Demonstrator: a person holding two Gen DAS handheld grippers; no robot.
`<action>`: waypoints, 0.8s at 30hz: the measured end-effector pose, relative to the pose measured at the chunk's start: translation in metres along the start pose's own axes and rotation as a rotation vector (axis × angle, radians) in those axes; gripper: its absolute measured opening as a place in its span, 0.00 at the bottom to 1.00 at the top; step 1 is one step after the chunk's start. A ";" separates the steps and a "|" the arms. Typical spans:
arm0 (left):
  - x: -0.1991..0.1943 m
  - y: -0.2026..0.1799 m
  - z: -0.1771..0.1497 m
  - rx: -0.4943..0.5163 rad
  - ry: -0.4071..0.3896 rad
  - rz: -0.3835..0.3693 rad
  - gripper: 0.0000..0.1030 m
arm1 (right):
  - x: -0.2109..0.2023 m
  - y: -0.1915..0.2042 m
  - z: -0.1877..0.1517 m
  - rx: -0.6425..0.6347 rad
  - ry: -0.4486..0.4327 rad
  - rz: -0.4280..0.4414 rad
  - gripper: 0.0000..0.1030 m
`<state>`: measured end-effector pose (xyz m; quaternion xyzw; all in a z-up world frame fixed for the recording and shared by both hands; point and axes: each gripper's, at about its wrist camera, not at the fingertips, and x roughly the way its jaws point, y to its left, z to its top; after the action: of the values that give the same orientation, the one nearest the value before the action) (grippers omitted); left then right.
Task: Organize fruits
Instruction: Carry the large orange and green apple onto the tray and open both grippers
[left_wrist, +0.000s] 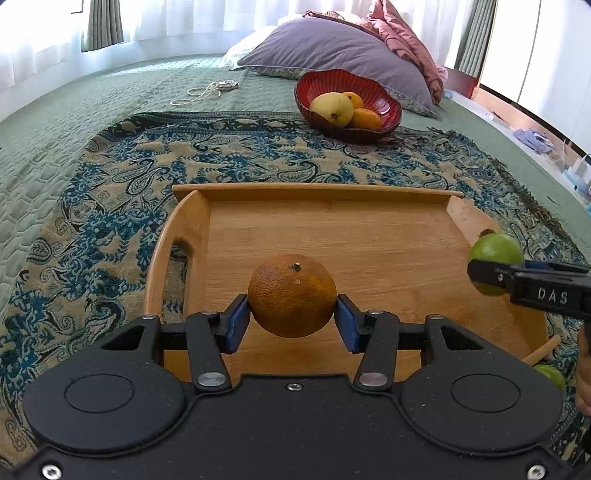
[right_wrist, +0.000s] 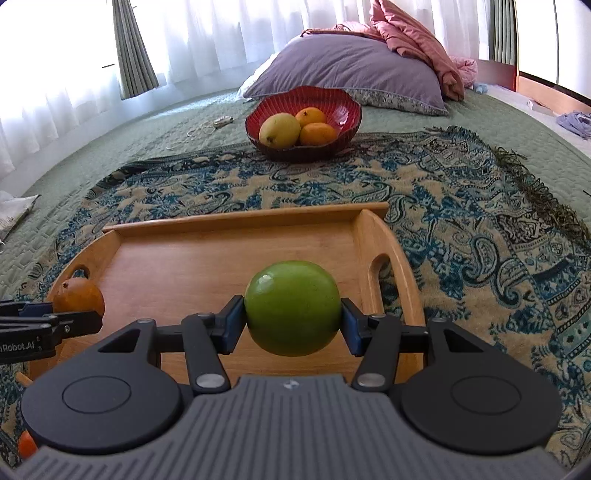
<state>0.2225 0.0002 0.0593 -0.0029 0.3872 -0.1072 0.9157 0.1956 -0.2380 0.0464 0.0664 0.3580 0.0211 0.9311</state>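
We see the left claw (left_wrist: 291, 319) closed on a round orange (left_wrist: 291, 295) with dull, pitted skin, its blue pads pressing both sides, held above the left half of the wooden tray (left_wrist: 332, 229). The tray is smooth bamboo with raised rims and rounded cut-out handles; it lies on a fringed paisley throw (left_wrist: 122, 192) over the quilted green bed (left_wrist: 55, 110). The right claw (right_wrist: 292, 325) is closed on a glossy, smooth green fruit (right_wrist: 292, 317), held above the tray's right half. Toward the bed's far edge, we note a ribbed red bowl (right_wrist: 340, 110) holding a yellow mango (right_wrist: 279, 129) and two oranges, before a purple pillow (right_wrist: 351, 66).
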 end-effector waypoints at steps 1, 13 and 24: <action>0.001 -0.001 0.000 -0.001 0.000 0.001 0.46 | 0.001 0.001 -0.001 -0.005 0.004 -0.001 0.56; 0.012 -0.001 -0.001 -0.013 0.002 0.027 0.46 | 0.008 0.007 -0.007 -0.027 0.024 0.001 0.56; 0.018 0.003 -0.006 -0.010 0.014 0.050 0.46 | 0.011 0.009 -0.009 -0.040 0.027 0.004 0.56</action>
<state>0.2310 0.0004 0.0423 0.0029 0.3941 -0.0823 0.9154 0.1977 -0.2276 0.0333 0.0482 0.3701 0.0309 0.9272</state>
